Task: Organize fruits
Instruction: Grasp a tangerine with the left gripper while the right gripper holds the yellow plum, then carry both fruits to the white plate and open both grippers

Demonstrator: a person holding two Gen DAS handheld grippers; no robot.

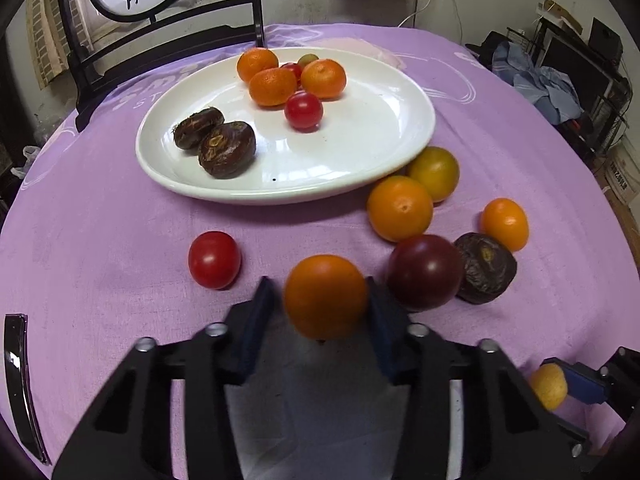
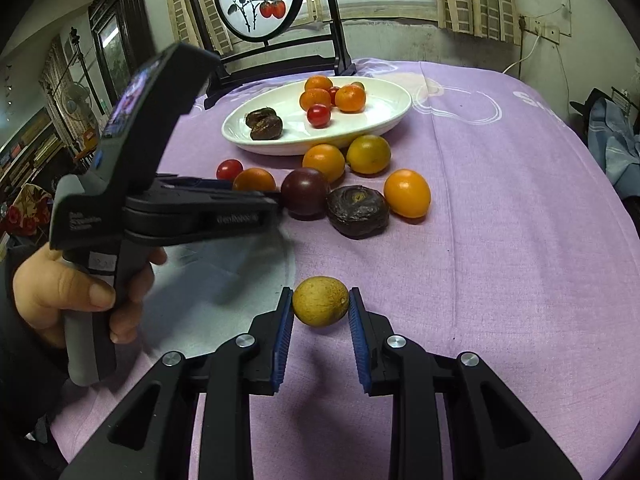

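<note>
My left hand-held gripper point(image 1: 326, 300) pinches an orange fruit point(image 1: 326, 296) between its two dark pads, low over the purple-covered tabletop point(image 1: 100, 240). The white plate point(image 1: 360, 152) lies straight ahead of it and slightly left, beyond a strip of bare cloth, already carrying three small oranges, cherry tomatoes and two dark brown fruits. From the right wrist view, a hand point(image 2: 76, 296) grips the left tool's handle, its fingers reaching level toward the loose fruit. My right hand-held gripper point(image 2: 321, 308) sits nearer me, its blue-padded fingers closed against the sides of a yellowish round fruit point(image 2: 320, 306) resting on or just above the cloth; I cannot tell which. Loose fruit still lies between the grippers and the plate: a red tomato point(image 1: 214, 259), a dark purple tomato point(image 1: 424, 272) and a wrinkled brown fruit point(image 1: 486, 268). I judge the left gripper nearer the plate.
</note>
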